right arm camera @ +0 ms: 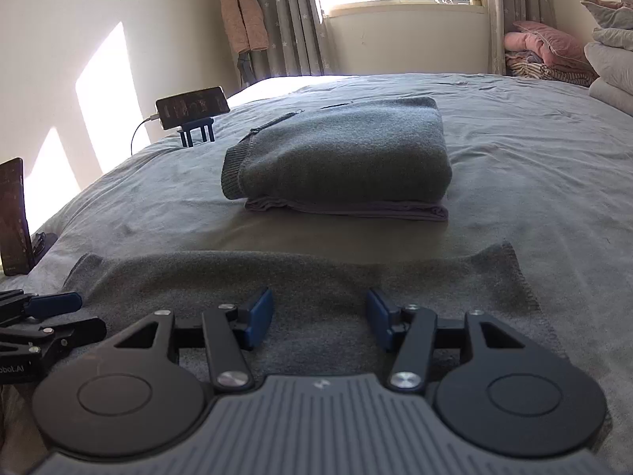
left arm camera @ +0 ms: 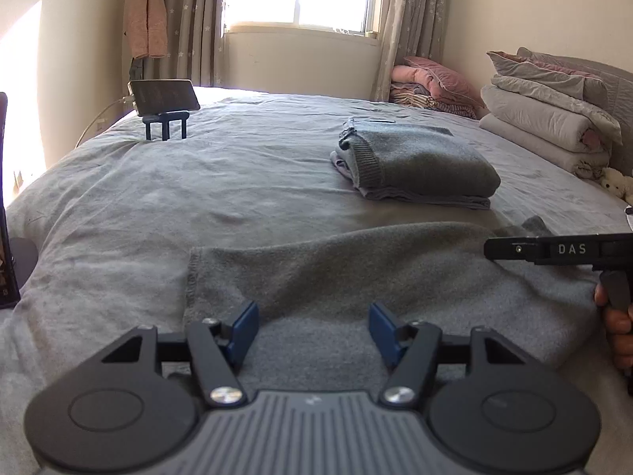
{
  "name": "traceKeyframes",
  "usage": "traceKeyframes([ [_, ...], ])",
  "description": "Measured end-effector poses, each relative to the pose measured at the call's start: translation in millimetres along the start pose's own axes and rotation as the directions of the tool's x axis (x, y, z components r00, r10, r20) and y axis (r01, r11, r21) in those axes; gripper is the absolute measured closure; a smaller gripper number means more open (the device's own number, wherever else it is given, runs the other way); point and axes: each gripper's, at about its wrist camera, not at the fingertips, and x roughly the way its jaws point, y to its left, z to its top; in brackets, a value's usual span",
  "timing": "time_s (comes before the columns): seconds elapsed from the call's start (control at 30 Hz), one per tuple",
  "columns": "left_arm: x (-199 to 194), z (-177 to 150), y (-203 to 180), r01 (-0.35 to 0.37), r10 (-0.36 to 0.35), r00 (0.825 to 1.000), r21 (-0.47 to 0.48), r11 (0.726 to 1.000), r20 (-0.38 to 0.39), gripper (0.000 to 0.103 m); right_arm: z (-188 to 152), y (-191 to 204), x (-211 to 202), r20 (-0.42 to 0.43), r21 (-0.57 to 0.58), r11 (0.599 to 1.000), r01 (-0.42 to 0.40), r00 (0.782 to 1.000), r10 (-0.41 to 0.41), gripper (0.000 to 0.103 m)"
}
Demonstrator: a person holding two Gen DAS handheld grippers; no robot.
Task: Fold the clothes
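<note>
Both grippers, left (left arm camera: 312,332) and right (right arm camera: 318,322), gaping wide over grey garment (left arm camera: 356,277), lower frame. Risk: single-layer pinch, skewed fold; folded stack (right arm camera: 340,158) beyond.

Wide bare bed (left arm camera: 158,198) surface lies open between the spread grey garment (left arm camera: 356,277) in front and the folded stack of clothes (left arm camera: 415,166) beyond it; the stack blocks the middle-right path; a phone on a blue stand (left arm camera: 164,109) occupies the far left corner; folded bedding (left arm camera: 550,118) walls off the right side; the right tongs (left arm camera: 554,251) reach in from the right over the garment; both tongs hover with jaws apart, nothing between them.
</note>
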Motion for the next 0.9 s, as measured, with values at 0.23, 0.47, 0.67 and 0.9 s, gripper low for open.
traceKeyframes([
  [0.23, -23, -2, 27, -0.007, 0.007, 1.0, -0.029, 1.0, -0.027, 0.035, -2, -55, -42, 0.015, 0.097, 0.991, 0.088, 0.996, -0.09, 0.047],
  [0.47, -58, 1, 22, -0.029, 0.03, 0.999, -0.037, 0.999, 0.011, 0.025, -9, -82, -79, 0.008, 0.199, 0.975, 0.095, 0.995, -0.099, 0.043],
  [0.67, -72, 2, 3, -0.001, 0.001, 1.0, -0.067, 0.998, -0.002, 0.022, -18, -78, -107, -0.007, 0.288, 0.957, 0.033, 0.999, -0.032, 0.041],
  [0.9, -81, -3, -20, 0.005, -0.005, 1.0, -0.018, 1.0, -0.015, 0.016, -30, -60, -122, -0.05, 0.395, 0.918, -0.025, 0.998, 0.048, 0.04],
])
